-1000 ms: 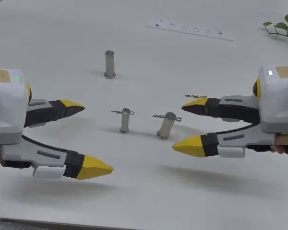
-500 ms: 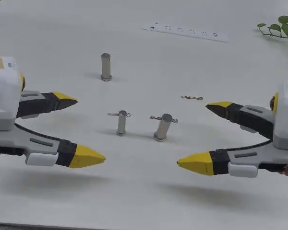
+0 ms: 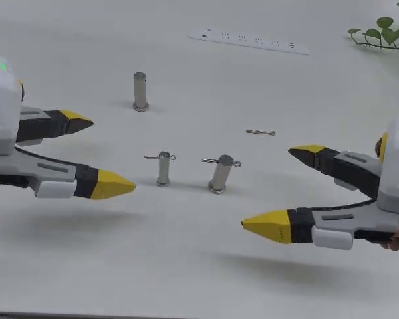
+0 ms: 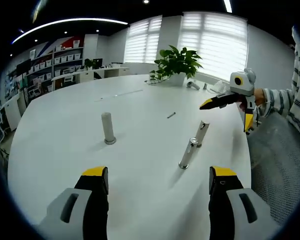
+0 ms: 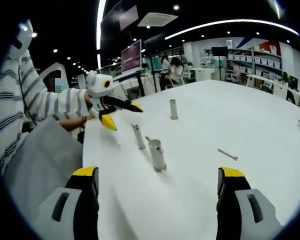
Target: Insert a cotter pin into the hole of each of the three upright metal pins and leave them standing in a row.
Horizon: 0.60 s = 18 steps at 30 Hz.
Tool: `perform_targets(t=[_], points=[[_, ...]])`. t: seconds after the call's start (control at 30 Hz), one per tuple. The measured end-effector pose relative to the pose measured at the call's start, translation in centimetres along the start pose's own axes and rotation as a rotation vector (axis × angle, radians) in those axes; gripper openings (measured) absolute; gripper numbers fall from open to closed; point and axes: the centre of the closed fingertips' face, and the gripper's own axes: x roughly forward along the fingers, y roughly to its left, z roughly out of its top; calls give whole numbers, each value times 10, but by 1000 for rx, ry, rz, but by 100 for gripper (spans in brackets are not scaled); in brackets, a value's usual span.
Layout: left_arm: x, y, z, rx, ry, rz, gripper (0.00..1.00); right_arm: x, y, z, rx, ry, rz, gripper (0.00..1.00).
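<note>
The far pin (image 3: 140,91), the middle pin (image 3: 163,169) and the right-hand pin (image 3: 220,175) are smooth grey metal with a soft satin sheen. The loose cotter pin (image 3: 261,132) is thin, duller metal wire. The table (image 3: 199,266) is white, smooth and matt. The left gripper (image 3: 112,154) and right gripper (image 3: 267,187) have smooth white plastic shells and matt black-and-yellow jaws. The power strip (image 3: 248,41) is white plastic, and the sleeve (image 5: 35,105) is striped cloth.

The left gripper (image 3: 108,154) and the right gripper (image 3: 268,188) are held at the 2 sides, each with its 2 yellow-tipped fingers (image 3: 110,184) spread wide apart and empty, the tips pointing inward toward each other.
</note>
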Motion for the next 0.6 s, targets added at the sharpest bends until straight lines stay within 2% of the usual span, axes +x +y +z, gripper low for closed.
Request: perform_targets(t=[0.07,0.17,0.27,0.3,0.47,0.6], points=[[2,9,5,-6,-12,22,81,1,2,-2,-2,5,-2,100],[3,24,17,-41,-62,62,77,2,4,-2,-13,2,-2,100],[6,39,32,-109,-135,102,77,4,6,-4,-20,16,4,100],[7,42,34,-125,-148,110,76,4,6,-4,-21,18,6,100],[21,52,41,-105,-136,163,76,5,8,-6,-22,17,11,100],[35,57,44,-82,-122,175,69,5,9,-9,-23,25,8,100]])
